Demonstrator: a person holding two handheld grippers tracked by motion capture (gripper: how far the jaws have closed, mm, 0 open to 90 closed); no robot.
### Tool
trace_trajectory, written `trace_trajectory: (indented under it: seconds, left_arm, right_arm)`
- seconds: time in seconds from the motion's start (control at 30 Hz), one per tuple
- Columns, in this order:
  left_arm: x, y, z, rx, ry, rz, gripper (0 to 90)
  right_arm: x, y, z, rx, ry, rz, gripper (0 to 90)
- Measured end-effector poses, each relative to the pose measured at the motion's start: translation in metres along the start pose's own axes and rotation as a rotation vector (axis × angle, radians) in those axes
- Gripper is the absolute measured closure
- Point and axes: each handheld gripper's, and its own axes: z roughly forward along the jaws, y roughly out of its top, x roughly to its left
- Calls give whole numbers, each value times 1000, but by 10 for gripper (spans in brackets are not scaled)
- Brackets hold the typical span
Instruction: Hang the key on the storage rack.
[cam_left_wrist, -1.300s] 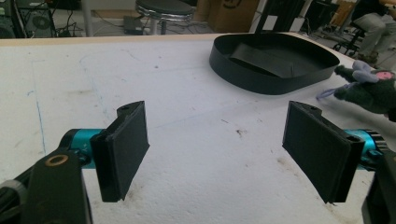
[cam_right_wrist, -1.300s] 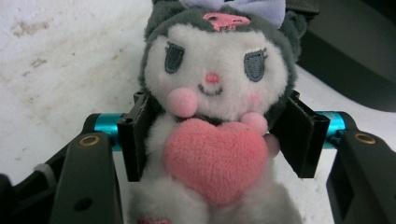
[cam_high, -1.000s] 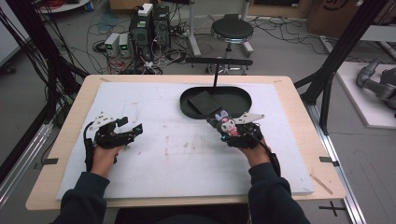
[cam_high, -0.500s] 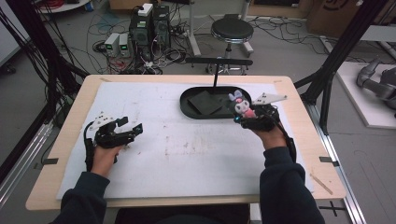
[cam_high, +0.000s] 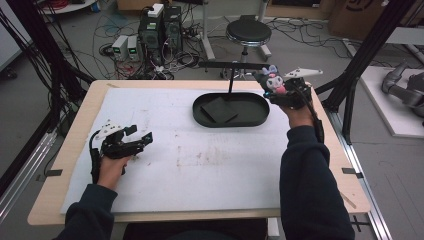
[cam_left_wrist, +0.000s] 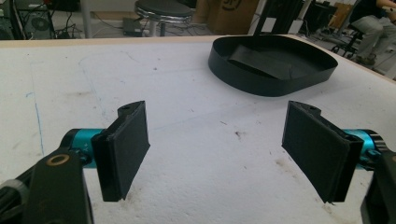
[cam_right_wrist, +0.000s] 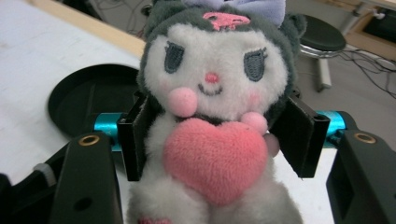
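Note:
A plush doll (cam_right_wrist: 215, 107) with a white face, dark hood and a pink heart on its chest sits between the jaws of my right gripper (cam_right_wrist: 219, 135), which is shut on its body. In the high view the right gripper (cam_high: 280, 89) holds the doll (cam_high: 273, 83) up in the air just right of the black oval tray (cam_high: 251, 120). My left gripper (cam_high: 139, 136) rests low on the white mat at the left, open, with nothing between its black pads (cam_left_wrist: 123, 149). The tray (cam_left_wrist: 243, 79) lies ahead of it, to the right.
A dark flat square (cam_high: 218, 110) lies inside the tray. A thin black post with a crossbar (cam_high: 231, 80) stands at the tray's far rim. The white mat (cam_high: 200, 160) covers the wooden table (cam_high: 95, 100). A stool (cam_high: 245, 35), computers and cables are on the floor beyond.
My right gripper has lifted the doll from the mat by the tray's front right and carried it up and to the right, past the tray's right end. The left gripper has stayed still.

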Motion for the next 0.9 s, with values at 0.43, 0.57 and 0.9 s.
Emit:
trace_trajectory:
  seconds: [0.43, 0.57, 0.9]
  left_arm:
    - [0, 0, 0, -2, -1, -4, 226]
    - [1, 0, -1, -3, 1, -4, 226]
    - [1, 0, -1, -4, 4, -8, 226]
  right_arm:
    - [-21, 16, 23, -24, -55, 84, 368]
    - [-24, 13, 26, 12, -102, 84, 369]
    - [-19, -15, 36, 178, -127, -6, 395]
